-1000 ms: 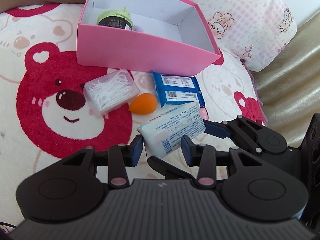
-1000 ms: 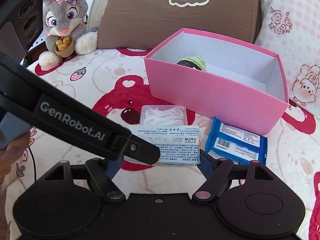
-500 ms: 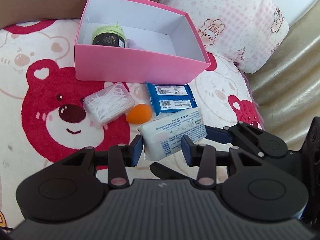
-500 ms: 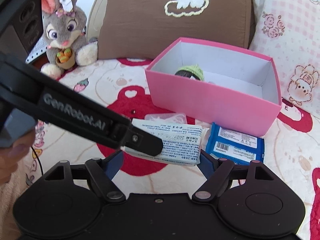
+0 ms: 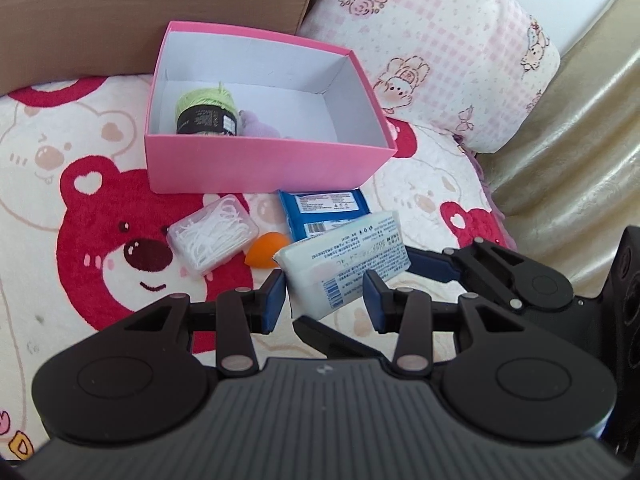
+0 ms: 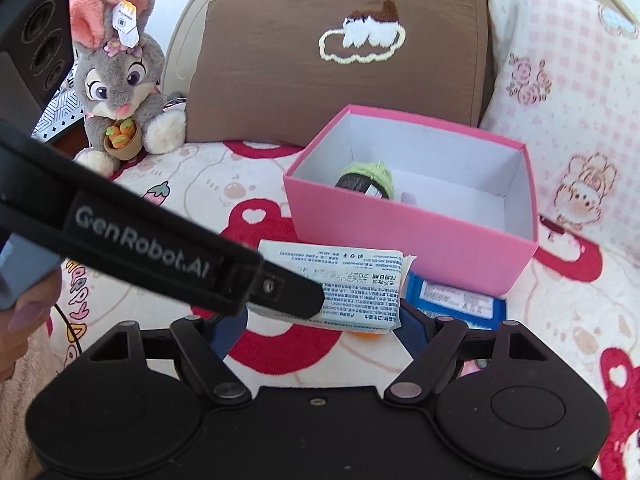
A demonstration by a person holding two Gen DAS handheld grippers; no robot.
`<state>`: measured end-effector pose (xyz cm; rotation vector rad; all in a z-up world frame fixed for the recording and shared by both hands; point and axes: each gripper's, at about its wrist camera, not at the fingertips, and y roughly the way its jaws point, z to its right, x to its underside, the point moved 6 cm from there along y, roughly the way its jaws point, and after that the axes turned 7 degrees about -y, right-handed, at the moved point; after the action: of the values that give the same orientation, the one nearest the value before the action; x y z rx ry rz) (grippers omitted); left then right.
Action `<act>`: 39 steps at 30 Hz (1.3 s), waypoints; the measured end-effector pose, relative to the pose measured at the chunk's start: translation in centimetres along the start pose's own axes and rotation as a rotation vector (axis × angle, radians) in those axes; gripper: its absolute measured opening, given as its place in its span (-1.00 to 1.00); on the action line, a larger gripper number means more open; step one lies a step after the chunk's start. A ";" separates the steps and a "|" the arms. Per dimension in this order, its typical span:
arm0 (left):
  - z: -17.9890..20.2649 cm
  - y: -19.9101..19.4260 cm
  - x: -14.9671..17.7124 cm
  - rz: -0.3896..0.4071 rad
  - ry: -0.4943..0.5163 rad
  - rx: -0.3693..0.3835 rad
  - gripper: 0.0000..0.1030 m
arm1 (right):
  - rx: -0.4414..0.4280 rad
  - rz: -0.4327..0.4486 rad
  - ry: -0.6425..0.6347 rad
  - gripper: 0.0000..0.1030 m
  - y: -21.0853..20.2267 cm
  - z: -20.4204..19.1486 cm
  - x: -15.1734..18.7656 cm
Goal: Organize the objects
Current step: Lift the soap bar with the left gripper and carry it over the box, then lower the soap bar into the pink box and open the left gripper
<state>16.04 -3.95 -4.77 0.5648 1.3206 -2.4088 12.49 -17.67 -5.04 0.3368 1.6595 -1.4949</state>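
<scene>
A white tissue pack hangs above the blanket, held across its width by my right gripper, which is shut on it. My left gripper is open, its blue pads either side of the pack's near end without clearly pressing it. The pink box stands behind, holding a green yarn ball and a purple item. On the blanket lie a clear floss-pick case, an orange sponge and a blue wipes pack.
A brown cushion and a pink checked pillow stand behind the box. A grey plush rabbit sits at far left. The bear-print blanket ends at a beige cover on the right.
Both grippers have risen and pulled back with the tissue pack; the box and the items on the blanket look smaller and farther. The pack stays in the right gripper.
</scene>
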 end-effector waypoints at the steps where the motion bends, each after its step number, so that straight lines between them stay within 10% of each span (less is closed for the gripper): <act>1: 0.1 -0.2 -0.2 0.001 0.004 0.001 -0.23 | 0.002 0.001 -0.001 0.61 -0.2 0.0 -0.2; 23: 2.4 -0.5 -8.1 0.064 0.055 -0.005 -0.23 | 0.047 0.067 0.076 0.60 0.4 3.9 -6.9; 39: 0.2 7.2 -15.7 0.085 -0.044 -0.071 -0.23 | 0.036 0.025 0.108 0.58 8.7 9.9 -10.9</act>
<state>32.95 -6.27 -2.09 0.5343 1.3315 -2.2836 29.03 -20.92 -2.18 0.4639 1.7077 -1.5130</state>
